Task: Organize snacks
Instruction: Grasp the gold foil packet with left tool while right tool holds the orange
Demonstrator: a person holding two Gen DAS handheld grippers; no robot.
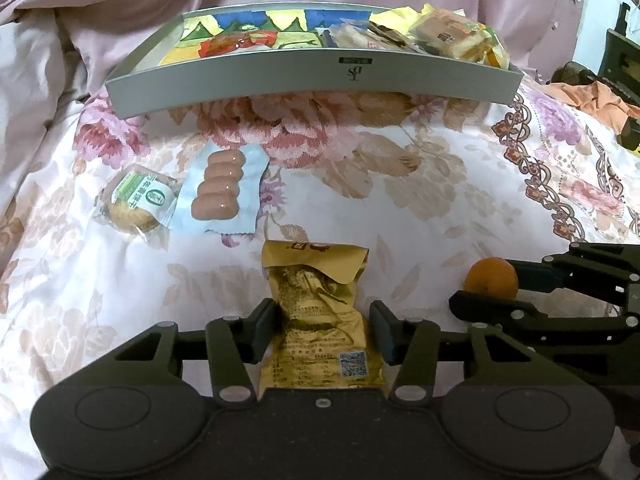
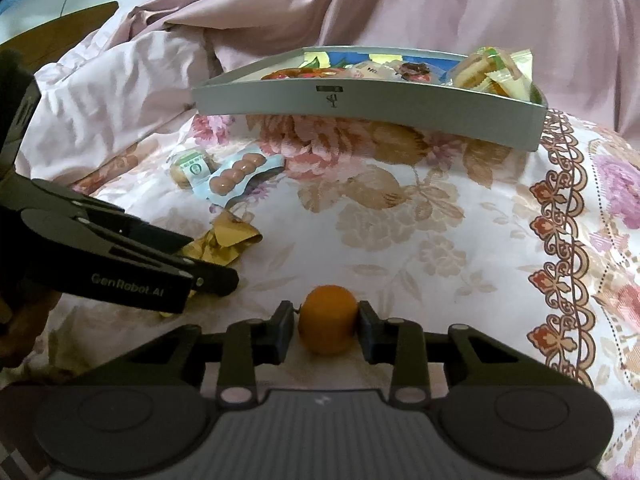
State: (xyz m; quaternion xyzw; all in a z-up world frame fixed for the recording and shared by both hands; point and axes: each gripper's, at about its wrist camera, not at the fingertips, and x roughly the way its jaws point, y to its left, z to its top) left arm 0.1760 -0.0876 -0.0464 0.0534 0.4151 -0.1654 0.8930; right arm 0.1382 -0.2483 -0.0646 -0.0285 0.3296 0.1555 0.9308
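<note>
A crumpled yellow snack packet (image 1: 320,308) lies on the floral bedspread, and my left gripper (image 1: 324,320) is shut on it, pads against both its sides. From the right wrist view the left gripper (image 2: 216,276) comes in from the left with the packet (image 2: 224,240) sticking out ahead. My right gripper (image 2: 327,320) is shut on a small orange (image 2: 328,318); the orange (image 1: 492,278) also shows at the right of the left wrist view. A grey tray (image 1: 312,76) (image 2: 360,100) with several wrapped snacks stands beyond. A sausage pack (image 1: 218,192) (image 2: 236,172) and a green-labelled biscuit packet (image 1: 136,204) (image 2: 190,170) lie loose.
A rumpled pink quilt (image 2: 360,8) rises behind the tray. The bedspread (image 1: 400,208) spreads between the grippers and the tray. Orange cloth (image 1: 592,96) and dark objects sit at the far right. A hand (image 2: 16,320) holds the left gripper.
</note>
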